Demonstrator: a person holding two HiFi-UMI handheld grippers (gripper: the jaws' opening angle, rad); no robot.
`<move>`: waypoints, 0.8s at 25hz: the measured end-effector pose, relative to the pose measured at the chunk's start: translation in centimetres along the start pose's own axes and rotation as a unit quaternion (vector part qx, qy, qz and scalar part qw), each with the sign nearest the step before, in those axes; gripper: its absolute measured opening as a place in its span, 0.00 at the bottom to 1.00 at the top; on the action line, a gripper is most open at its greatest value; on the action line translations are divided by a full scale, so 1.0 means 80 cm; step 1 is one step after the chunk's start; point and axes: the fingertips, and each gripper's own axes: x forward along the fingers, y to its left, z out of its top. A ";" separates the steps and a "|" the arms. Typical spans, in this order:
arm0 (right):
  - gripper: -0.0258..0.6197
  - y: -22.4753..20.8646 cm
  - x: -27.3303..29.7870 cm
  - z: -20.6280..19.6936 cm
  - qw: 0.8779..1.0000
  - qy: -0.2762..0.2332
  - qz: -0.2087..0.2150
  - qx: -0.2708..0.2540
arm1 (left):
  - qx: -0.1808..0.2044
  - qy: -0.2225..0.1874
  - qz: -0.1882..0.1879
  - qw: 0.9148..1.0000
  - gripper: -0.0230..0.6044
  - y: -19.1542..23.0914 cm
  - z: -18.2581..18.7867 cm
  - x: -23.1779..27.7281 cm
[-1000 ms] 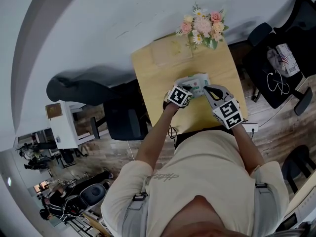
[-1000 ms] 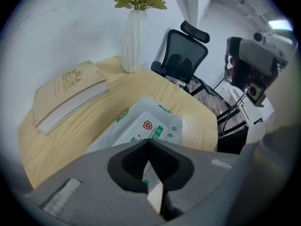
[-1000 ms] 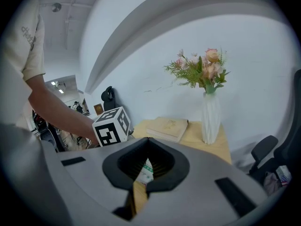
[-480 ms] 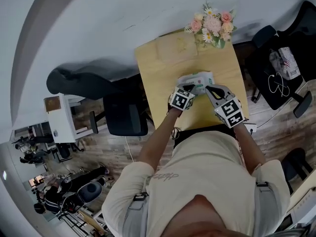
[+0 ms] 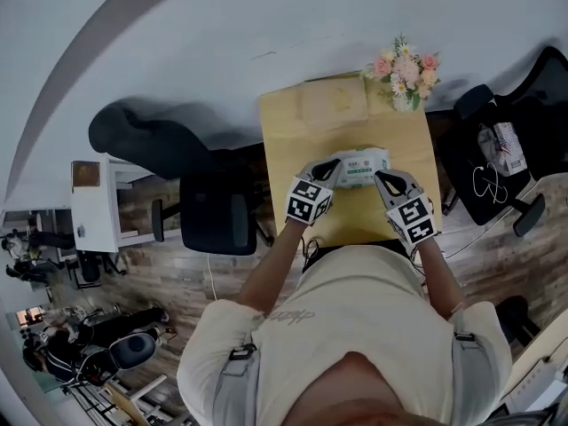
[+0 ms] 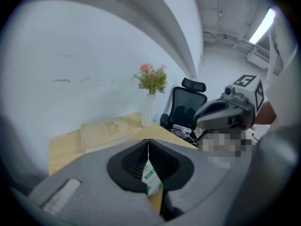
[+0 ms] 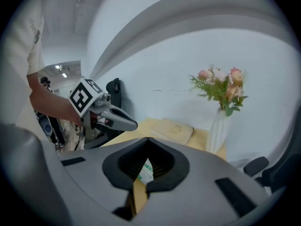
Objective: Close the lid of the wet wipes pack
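Observation:
The wet wipes pack (image 5: 358, 168), white with green print, lies flat on the wooden table (image 5: 293, 140); I cannot tell how its lid stands. My left gripper (image 5: 330, 169) sits at the pack's left end with its jaws shut and tips touching. My right gripper (image 5: 380, 178) is at the pack's right end, also shut. In the left gripper view the pack (image 6: 151, 175) shows only as a sliver below the closed jaws (image 6: 148, 141). The right gripper view shows the same sliver of pack (image 7: 146, 170) under its closed jaws (image 7: 148, 139).
A pale book (image 5: 333, 102) lies at the table's far side. A white vase of flowers (image 5: 404, 71) stands at the far right corner. Black office chairs stand at the left (image 5: 217, 211) and right (image 5: 497, 158) of the table. A white wall lies beyond.
The head view has shifted, so the table sits lower in the frame. My left gripper has drawn a little to the left along the pack. The right gripper keeps its place by the pack.

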 end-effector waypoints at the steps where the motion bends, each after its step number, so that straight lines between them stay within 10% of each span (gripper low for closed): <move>1: 0.04 0.004 0.001 0.006 1.000 -0.003 -0.003 -0.011 | 0.006 -0.013 0.001 1.000 0.06 -0.003 0.010 -0.010; 20: 0.04 0.024 -0.053 0.193 0.985 -0.170 -0.029 -0.030 | 0.044 -0.168 0.084 0.981 0.06 0.015 0.151 -0.164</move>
